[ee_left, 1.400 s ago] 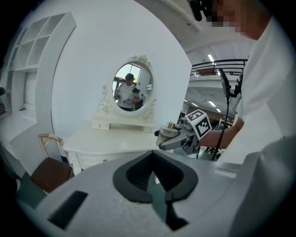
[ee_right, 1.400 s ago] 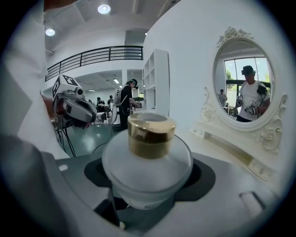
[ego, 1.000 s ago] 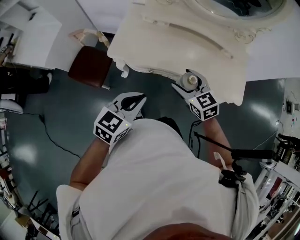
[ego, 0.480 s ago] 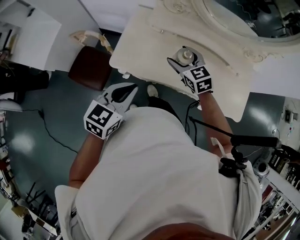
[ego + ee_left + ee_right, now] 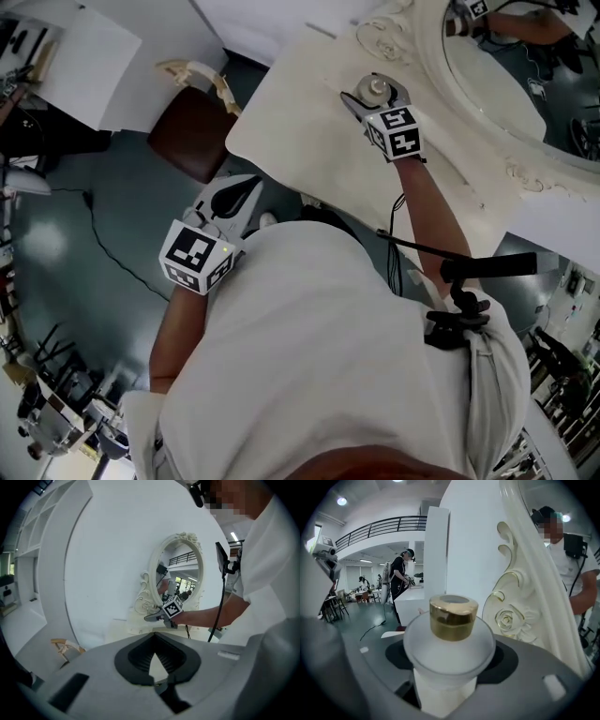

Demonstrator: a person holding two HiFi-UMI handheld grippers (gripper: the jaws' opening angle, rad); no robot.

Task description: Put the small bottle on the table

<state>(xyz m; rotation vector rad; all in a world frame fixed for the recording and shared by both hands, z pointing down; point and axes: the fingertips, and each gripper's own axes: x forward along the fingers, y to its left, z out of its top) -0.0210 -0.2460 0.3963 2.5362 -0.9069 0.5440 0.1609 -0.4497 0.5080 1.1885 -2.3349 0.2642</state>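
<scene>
Carried farther over the cream table [image 5: 300, 141] toward the mirror [image 5: 487, 84]: right gripper [image 5: 377, 82], jaws wide, clamped on the upright gold-capped small bottle [image 5: 449, 644]. Left gripper [image 5: 251, 187] jaws closed, empty.

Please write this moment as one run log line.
right gripper: shut on small bottle, over table by mirror frame | left gripper: shut, empty, off the table | release: not yet done

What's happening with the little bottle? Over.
Right gripper shut on small bottle, over table. Left gripper shut, empty. Table around it bare.
</scene>
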